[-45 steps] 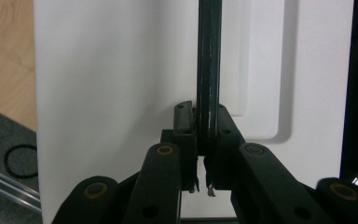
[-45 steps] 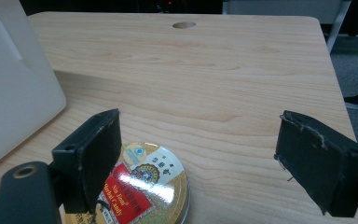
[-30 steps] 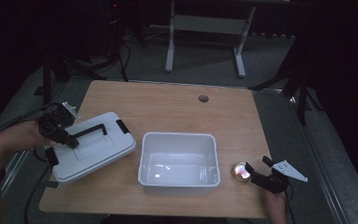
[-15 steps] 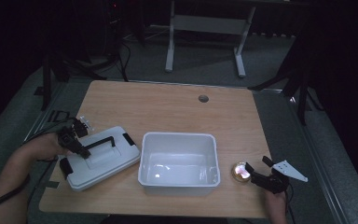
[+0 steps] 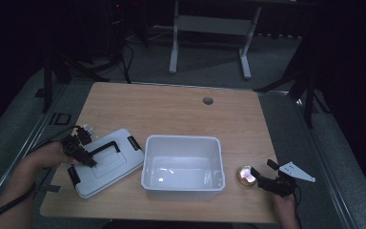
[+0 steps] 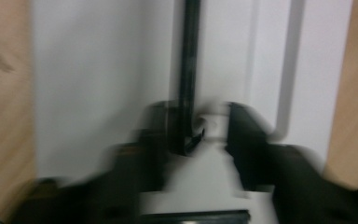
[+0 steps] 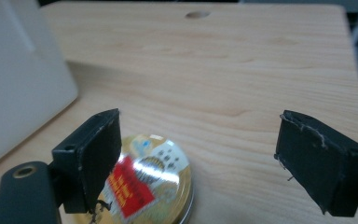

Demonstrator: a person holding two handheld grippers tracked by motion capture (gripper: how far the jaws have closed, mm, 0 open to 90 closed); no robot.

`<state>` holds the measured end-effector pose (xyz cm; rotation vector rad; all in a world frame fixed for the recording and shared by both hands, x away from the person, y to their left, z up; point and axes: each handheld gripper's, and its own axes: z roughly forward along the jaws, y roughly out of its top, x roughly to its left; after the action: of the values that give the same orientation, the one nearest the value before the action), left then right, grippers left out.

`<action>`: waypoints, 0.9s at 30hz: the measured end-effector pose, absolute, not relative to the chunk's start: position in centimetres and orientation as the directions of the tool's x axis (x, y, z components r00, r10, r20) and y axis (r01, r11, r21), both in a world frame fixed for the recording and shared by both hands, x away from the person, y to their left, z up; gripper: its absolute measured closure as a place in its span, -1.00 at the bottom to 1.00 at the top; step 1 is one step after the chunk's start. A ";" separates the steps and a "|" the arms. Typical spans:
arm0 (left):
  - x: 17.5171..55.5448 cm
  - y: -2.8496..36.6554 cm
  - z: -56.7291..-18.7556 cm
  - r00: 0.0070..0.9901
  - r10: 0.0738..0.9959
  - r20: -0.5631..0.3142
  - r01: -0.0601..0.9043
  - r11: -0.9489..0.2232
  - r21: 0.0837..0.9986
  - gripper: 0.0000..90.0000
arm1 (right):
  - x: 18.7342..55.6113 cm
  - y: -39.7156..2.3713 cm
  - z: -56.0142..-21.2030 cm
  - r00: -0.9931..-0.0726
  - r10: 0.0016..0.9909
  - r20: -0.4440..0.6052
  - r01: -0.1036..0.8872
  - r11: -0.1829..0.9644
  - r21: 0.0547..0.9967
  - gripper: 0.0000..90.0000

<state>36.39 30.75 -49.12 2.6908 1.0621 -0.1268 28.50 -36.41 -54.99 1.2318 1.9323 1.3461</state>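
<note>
The left gripper [image 5: 82,153] had just been opening, its jaws parted around the black handle [image 6: 189,70] of the lid [image 5: 106,162], which lay on the table [image 5: 171,109] beside the empty bin [image 5: 183,167]. The right gripper [image 7: 200,158] gaped wide over a tin [image 7: 149,186] (not gripped). Loading seemingly remained.

The left gripper [image 5: 82,153] lowers the lid [image 5: 106,162] flat onto the table [image 5: 181,112], its jaws just opening around the handle [image 6: 189,74].
</note>
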 end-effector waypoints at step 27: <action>36.1 30.4 -48.6 0.760 0.630 -0.158 0.650 -0.736 0.189 -0.57 | 26.3 -36.0 -50.4 -0.825 0.564 -0.027 0.520 0.778 0.353 -0.67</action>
<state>36.12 30.35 -48.56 2.7243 1.0067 -0.1216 26.27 -36.05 -50.39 0.8697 2.8377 0.5052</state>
